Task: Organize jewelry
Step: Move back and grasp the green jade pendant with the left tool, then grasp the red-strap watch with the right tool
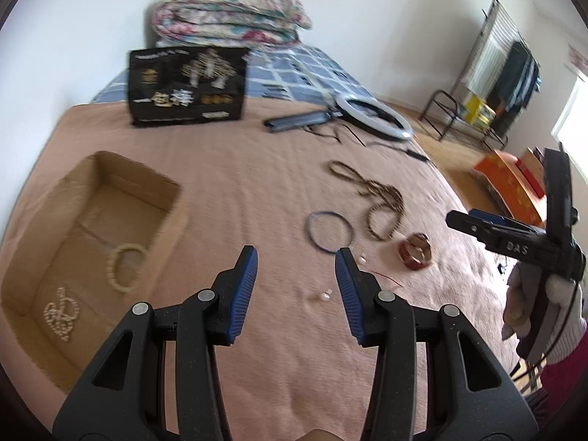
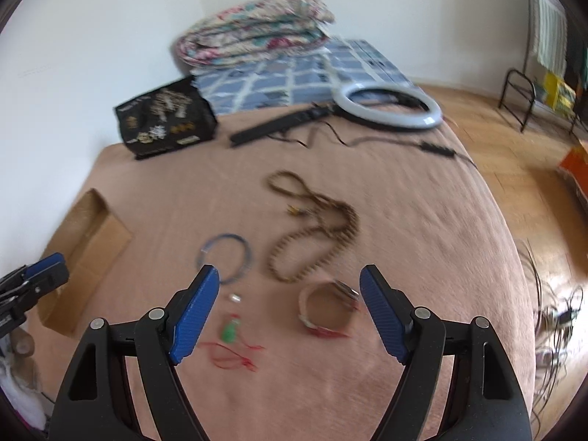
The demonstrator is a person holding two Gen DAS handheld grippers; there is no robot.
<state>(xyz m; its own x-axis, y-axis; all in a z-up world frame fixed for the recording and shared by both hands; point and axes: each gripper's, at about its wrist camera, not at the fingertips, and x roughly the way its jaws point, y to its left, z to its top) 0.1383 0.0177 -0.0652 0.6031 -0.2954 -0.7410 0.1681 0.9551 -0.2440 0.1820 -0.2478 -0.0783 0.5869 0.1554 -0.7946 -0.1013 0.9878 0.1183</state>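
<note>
Blue-padded jaws of the left gripper (image 1: pixel 296 275) hang partly open over the pink bedspread (image 1: pixel 257 349) with nothing between them, while the right gripper (image 2: pixel 288 308), jaws spread wide and likewise empty, hovers above the pieces not yet sorted.

Sorting looks barely begun. Only two items lie inside the cardboard box (image 1: pixel 44 242) at the bedspread's left side: a pale bead bracelet (image 1: pixel 125 268) and a coiled string of pale beads (image 1: pixel 62 314) nearer the box's front corner.

Most of the jewelry waits outside, to the right of the box. A thin blue bangle (image 2: pixel 226 257) lies closest to it, with a long brown bead necklace (image 2: pixel 319 235) tangled just beyond. A wide bangle with red trim (image 2: pixel 327 308) sits further right again, directly beneath the right gripper's spread jaws. Small pale beads (image 1: pixel 327 296) are scattered by the blue bangle, and a green pendant on red cord (image 2: pixel 231 332) rests near them, toward the bed's near edge.

Judging by that count, at least five pieces remain to be moved, and the wide bangle appears the likeliest next pick given where the right gripper hangs.

Far behind the box, a black printed bag (image 1: pixel 187 86), a ring light (image 2: pixel 389 106) and a folded floral quilt (image 1: pixel 231 14) play no apparent part.
</note>
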